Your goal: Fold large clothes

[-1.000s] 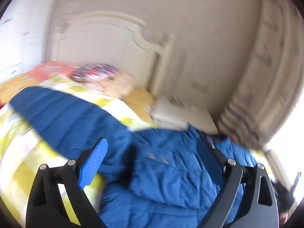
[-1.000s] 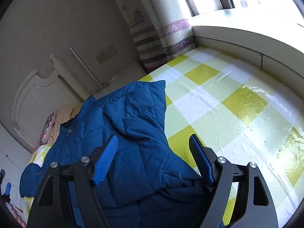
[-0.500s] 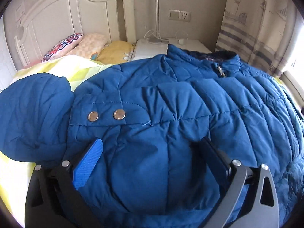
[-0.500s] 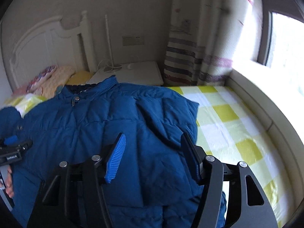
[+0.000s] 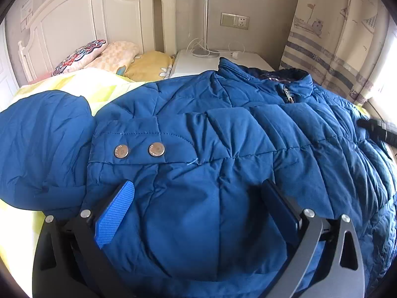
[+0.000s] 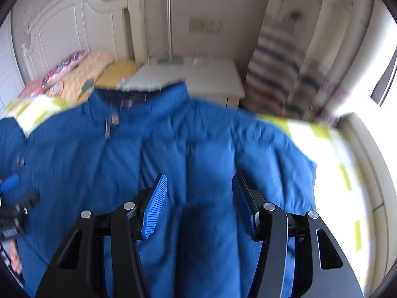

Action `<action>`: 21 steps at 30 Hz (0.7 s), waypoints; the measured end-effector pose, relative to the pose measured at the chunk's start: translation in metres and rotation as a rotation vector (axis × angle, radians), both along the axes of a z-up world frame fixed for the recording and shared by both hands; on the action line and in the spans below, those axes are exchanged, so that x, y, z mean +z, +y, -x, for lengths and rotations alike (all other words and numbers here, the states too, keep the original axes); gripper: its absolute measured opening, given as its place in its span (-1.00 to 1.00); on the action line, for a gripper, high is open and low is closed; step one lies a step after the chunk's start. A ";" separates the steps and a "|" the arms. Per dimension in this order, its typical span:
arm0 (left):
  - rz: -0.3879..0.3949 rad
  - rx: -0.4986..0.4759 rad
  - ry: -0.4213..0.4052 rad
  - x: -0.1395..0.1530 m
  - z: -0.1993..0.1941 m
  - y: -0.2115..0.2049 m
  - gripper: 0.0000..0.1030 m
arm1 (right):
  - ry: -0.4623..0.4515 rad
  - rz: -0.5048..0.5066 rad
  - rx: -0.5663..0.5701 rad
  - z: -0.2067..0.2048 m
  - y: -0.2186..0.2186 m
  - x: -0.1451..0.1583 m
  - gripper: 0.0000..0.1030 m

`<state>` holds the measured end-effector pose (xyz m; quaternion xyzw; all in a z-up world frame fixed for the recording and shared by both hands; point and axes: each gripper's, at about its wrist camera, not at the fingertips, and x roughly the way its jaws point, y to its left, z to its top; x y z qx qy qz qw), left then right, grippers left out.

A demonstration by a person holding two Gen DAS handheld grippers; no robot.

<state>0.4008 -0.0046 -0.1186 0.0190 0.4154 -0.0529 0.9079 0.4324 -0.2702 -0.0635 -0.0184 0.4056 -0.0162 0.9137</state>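
Observation:
A large blue quilted jacket (image 5: 223,134) lies spread on a bed with a yellow-and-white checked sheet (image 5: 82,84), collar toward the headboard. It also shows in the right wrist view (image 6: 198,139). One sleeve (image 5: 42,144) lies out to the left. Two metal snaps (image 5: 139,150) sit on a pocket flap. My left gripper (image 5: 198,191) is open, low over the jacket's front panel, with fabric bulging between its fingers. My right gripper (image 6: 198,181) is open over the jacket's right half. The left gripper shows at the left edge of the right wrist view (image 6: 12,198).
Pillows (image 5: 99,54) lie against a white headboard (image 5: 82,17). A white bedside table (image 5: 223,59) with a lamp pole (image 5: 206,17) stands behind the collar. A striped curtain (image 5: 335,44) hangs on the right. A window ledge (image 6: 367,173) runs along the bed's right side.
Both grippers swung from side views to face the headboard and dropped close over the jacket. The right gripper is still moving, its view blurred. Both stay open.

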 end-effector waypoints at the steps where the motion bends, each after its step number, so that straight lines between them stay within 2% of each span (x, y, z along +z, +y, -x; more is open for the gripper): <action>1: -0.002 0.000 0.000 0.000 0.000 0.000 0.96 | 0.005 -0.003 0.007 -0.007 0.004 -0.002 0.03; 4: 0.004 0.001 0.000 0.000 0.000 0.000 0.96 | 0.070 0.078 0.007 -0.032 0.018 -0.026 0.07; 7: 0.009 0.000 -0.001 0.000 0.000 0.001 0.96 | 0.106 0.021 -0.024 -0.035 0.012 -0.027 0.10; 10: 0.005 0.001 0.001 0.000 0.000 0.001 0.96 | 0.042 -0.043 -0.048 -0.018 0.004 -0.014 0.10; 11: 0.004 0.001 0.002 0.000 -0.001 0.001 0.96 | 0.012 -0.049 -0.044 -0.007 0.003 -0.009 0.10; 12: 0.002 0.001 0.002 0.000 0.000 0.000 0.96 | 0.021 -0.033 -0.031 -0.002 0.005 -0.012 0.11; 14: 0.002 0.002 0.002 0.000 0.000 0.000 0.96 | 0.117 0.005 0.026 0.001 0.011 -0.030 0.27; 18: 0.004 0.002 0.001 0.000 0.000 0.000 0.96 | 0.063 0.019 -0.001 0.037 0.009 -0.020 0.37; 21: 0.003 0.002 0.002 0.000 -0.001 0.000 0.96 | 0.024 0.002 -0.011 0.067 0.009 -0.011 0.64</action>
